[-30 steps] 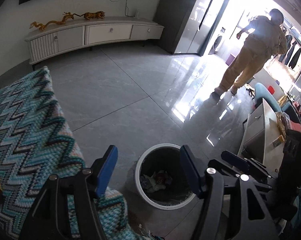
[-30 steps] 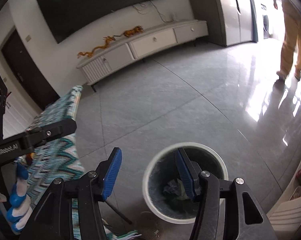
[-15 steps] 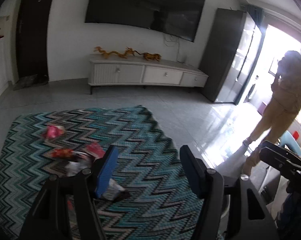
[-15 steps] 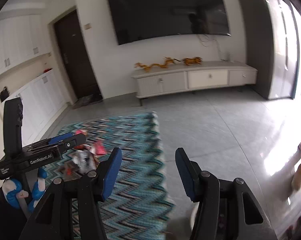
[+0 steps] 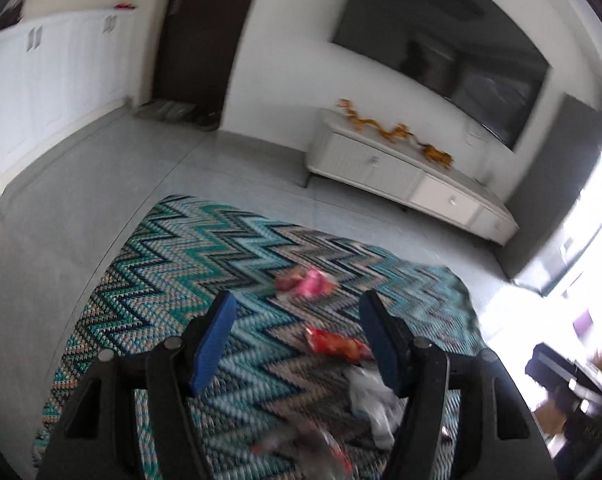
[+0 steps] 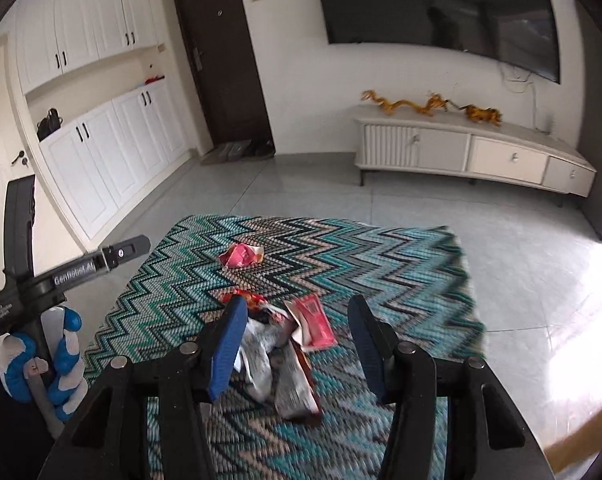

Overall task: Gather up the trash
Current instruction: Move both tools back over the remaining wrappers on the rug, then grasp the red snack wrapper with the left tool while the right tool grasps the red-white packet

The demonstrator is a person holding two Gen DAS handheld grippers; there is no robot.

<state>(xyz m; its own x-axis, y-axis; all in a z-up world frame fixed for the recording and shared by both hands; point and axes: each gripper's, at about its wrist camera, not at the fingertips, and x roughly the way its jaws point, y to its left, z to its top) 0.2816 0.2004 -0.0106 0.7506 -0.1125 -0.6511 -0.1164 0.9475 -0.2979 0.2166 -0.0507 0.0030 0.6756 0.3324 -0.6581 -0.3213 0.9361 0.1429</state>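
Grey tiled floor (image 6: 521, 248) underfoot, white wall with a dark television (image 6: 437, 4) mounted high. Tall white cupboards (image 6: 101, 148) along the left side, dark door (image 6: 221, 60) beside them. Low white sideboard (image 6: 473, 152) below the television, golden dragon ornaments (image 6: 429, 106) on top. Teal zigzag rug (image 6: 341, 264) spread over the floor in the middle of both views.

Both grippers hovering above the rug, tilted down toward it. Left gripper (image 5: 297, 344): blue fingers (image 5: 215, 344) spread wide, nothing between them. Right gripper (image 6: 297, 348): blue fingers (image 6: 229, 348) likewise wide apart, gripping nothing. Left gripper's handle seen in the right view at the left edge, wrapped by a hand (image 6: 41, 356) in a blue and white glove.

Trash lying loose on the rug. Main heap of crumpled wrappers (image 6: 277, 360), silver, white and dark, just past the right gripper's fingertips, between them in that view. Flat red packet (image 6: 313, 320) at the heap's far side, touching it. Orange-red snack wrapper (image 5: 337, 346) near the left gripper's right finger, white crumpled wrapper (image 5: 375, 404) just below it, blurred. Pink crumpled wrapper (image 6: 241, 256) apart from the heap, farther up the rug toward the sideboard.
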